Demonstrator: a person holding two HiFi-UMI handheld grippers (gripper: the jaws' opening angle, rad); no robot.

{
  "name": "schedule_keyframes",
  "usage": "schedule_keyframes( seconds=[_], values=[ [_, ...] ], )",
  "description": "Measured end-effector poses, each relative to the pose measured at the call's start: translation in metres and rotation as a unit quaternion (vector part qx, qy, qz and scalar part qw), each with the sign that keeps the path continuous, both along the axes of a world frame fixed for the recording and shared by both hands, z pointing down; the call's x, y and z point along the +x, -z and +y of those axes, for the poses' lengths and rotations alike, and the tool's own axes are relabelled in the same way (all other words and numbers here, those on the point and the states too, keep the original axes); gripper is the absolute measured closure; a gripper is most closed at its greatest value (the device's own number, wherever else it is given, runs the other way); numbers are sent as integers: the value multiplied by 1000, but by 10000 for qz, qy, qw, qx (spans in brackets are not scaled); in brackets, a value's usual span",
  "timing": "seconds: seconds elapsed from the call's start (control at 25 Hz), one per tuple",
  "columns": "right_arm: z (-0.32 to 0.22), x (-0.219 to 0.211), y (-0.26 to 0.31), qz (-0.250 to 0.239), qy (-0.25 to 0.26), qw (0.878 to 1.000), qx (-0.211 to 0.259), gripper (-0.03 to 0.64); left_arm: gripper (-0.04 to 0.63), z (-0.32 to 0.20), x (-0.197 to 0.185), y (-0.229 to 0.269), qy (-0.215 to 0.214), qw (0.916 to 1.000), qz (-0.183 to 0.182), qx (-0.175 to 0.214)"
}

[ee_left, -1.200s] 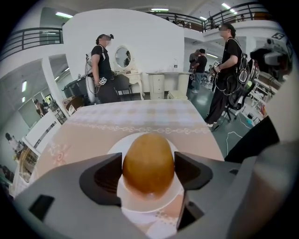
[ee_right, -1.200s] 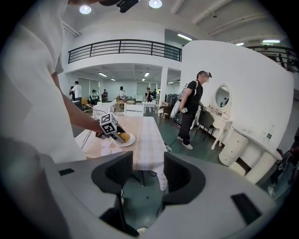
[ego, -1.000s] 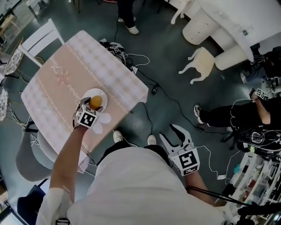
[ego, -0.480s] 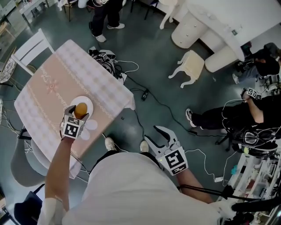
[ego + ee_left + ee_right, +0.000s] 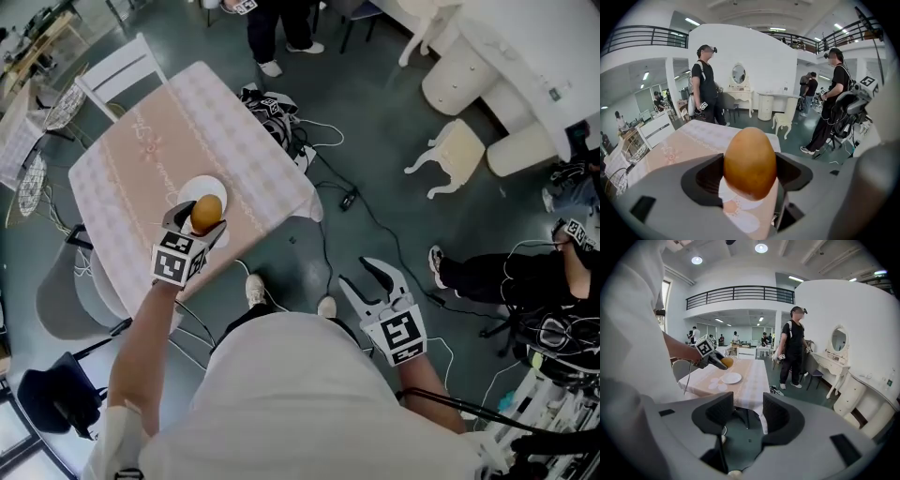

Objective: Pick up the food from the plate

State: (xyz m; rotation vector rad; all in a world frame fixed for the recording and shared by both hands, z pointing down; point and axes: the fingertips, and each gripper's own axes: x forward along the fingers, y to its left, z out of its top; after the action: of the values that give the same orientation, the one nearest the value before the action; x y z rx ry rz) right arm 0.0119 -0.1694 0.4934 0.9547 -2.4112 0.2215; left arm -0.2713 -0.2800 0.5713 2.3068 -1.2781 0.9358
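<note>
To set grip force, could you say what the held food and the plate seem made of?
Food: smooth, even orange-brown, faint sheen, egg-shaped; likely moulded plastic, perhaps real. Plate: plain white, smooth rim; ceramic or plastic, cannot tell.

1 brown egg-shaped food item [image 5: 750, 161]. 1 white plate [image 5: 197, 187]. 1 counter [image 5: 141, 159] w/ 1 pink cloth. 2 tools: left tool [image 5: 200, 221], right tool [image 5: 370, 286]. Chairs by counter: 2, i.e. 1 white slatted chair [image 5: 117, 70], 1 grey chair [image 5: 61, 300]. 1 white stool [image 5: 450, 155]. 1 oval mirror [image 5: 738, 74]. Small white discs [image 5: 717, 383] on cloth: count unclear.
</note>
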Motion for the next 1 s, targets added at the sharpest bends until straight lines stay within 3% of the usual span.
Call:
schedule_keyframes(
  seconds=[0.68, 1.0],
  values=[
    [6, 38, 3, -259, 1021, 9941, 254, 417, 242, 112, 120, 109, 264, 9961, 539, 642],
    [22, 47, -2, -263, 1403, 9896, 196, 419, 242, 155, 162, 134, 104, 9958, 360, 836]
  ],
)
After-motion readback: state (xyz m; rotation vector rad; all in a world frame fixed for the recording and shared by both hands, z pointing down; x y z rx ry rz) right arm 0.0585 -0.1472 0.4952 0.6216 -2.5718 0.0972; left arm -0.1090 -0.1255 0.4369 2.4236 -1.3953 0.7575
